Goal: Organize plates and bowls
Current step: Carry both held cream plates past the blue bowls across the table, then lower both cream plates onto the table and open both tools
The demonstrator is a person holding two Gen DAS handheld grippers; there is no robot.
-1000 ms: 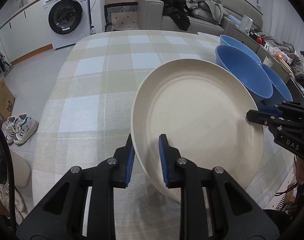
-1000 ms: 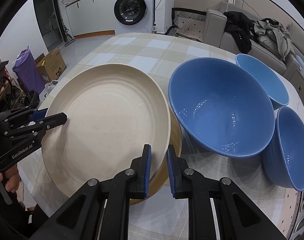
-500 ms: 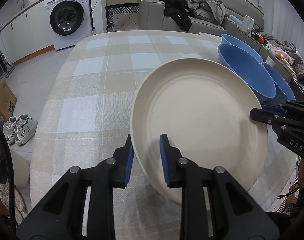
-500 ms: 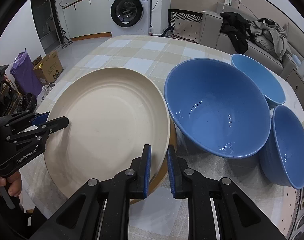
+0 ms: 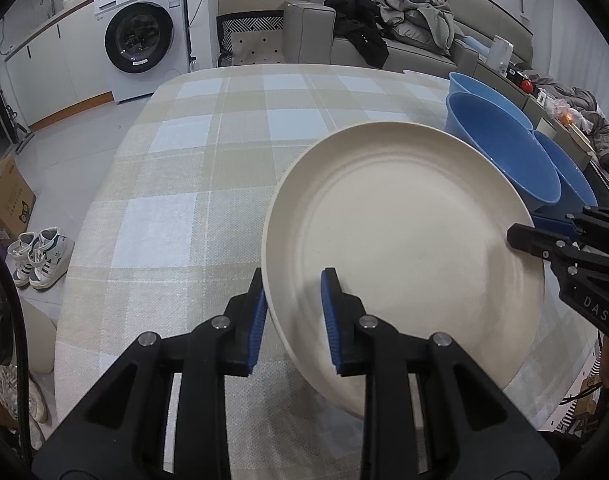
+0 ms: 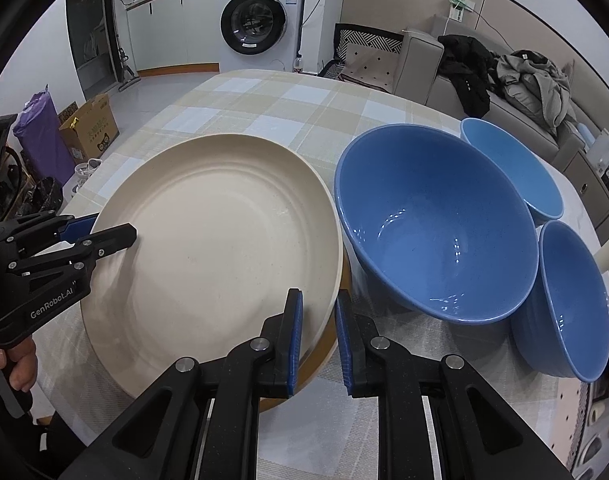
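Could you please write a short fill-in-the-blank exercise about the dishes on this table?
1. The cream plate is gripped at its rim by ____ grippers.
2. The number of blue bowls on the table is ____.
3. The large blue bowl stands on the checked ____.
4. The appliance behind the table is a ____ machine.

Missing words: two; three; tablecloth; washing

Both views are evenly and fairly brightly lit by soft, cool indoor light — shadows under the cream plate (image 6: 224, 240) are faint and diffuse. Small white glints speckle the inside of the large blue bowl (image 6: 436, 232). Fisheye distortion bends the counter (image 5: 176, 184) and walls into curves, and black vignetting fills the corners. Focus is mostly crisp — only the plate's near rim in the left wrist view smears slightly.
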